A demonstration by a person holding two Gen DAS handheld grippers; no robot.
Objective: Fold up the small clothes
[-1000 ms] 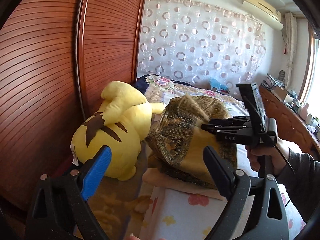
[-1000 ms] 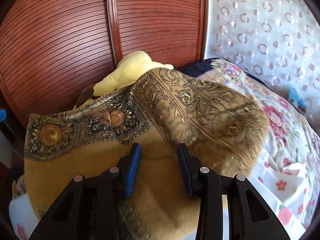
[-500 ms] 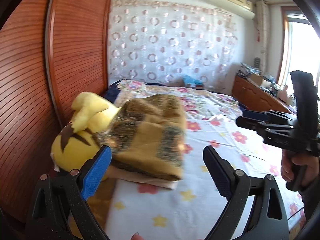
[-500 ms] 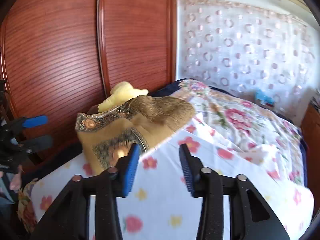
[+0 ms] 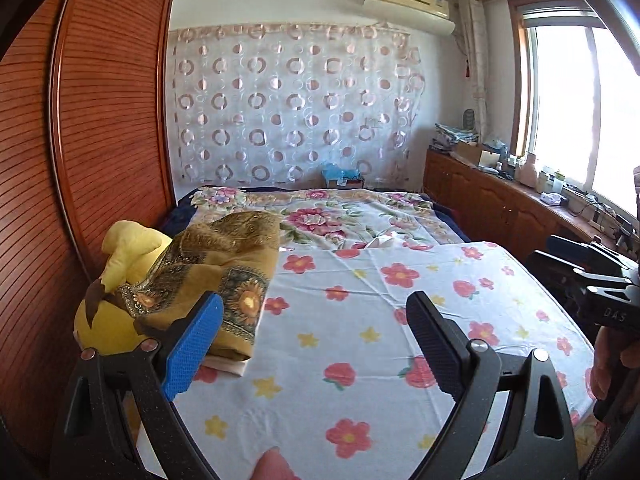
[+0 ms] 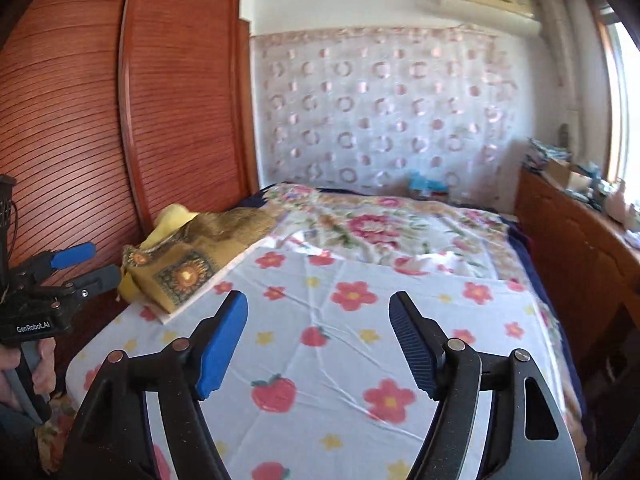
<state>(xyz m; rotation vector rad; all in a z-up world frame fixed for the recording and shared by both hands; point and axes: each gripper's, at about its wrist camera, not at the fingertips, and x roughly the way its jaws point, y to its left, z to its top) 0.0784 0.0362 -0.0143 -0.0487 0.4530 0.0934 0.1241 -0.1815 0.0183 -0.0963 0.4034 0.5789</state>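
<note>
A folded mustard-yellow patterned cloth point(image 5: 216, 276) lies at the bed's left side on a folded cream cloth point(image 5: 228, 366), leaning against a yellow plush toy point(image 5: 116, 264). It also shows in the right wrist view point(image 6: 188, 264). My left gripper point(image 5: 314, 344) is open and empty, held back over the flowered sheet point(image 5: 360, 340), right of the cloth. My right gripper point(image 6: 318, 344) is open and empty above the same sheet point(image 6: 340, 340), well clear of the cloth. Each gripper shows in the other's view: the right one point(image 5: 600, 280) and the left one point(image 6: 80, 264).
A red-brown wooden wardrobe point(image 5: 92, 160) stands along the bed's left side. A wooden cabinet point(image 5: 500, 208) with clutter runs along the right under the window. A circle-patterned curtain point(image 5: 292, 108) hangs at the far wall. A floral quilt point(image 5: 340, 216) covers the far bed.
Both grippers have pulled back from the mustard cloth, which now rests on the pile. The right gripper's jaws have opened wider, and it has moved off to the right.
</note>
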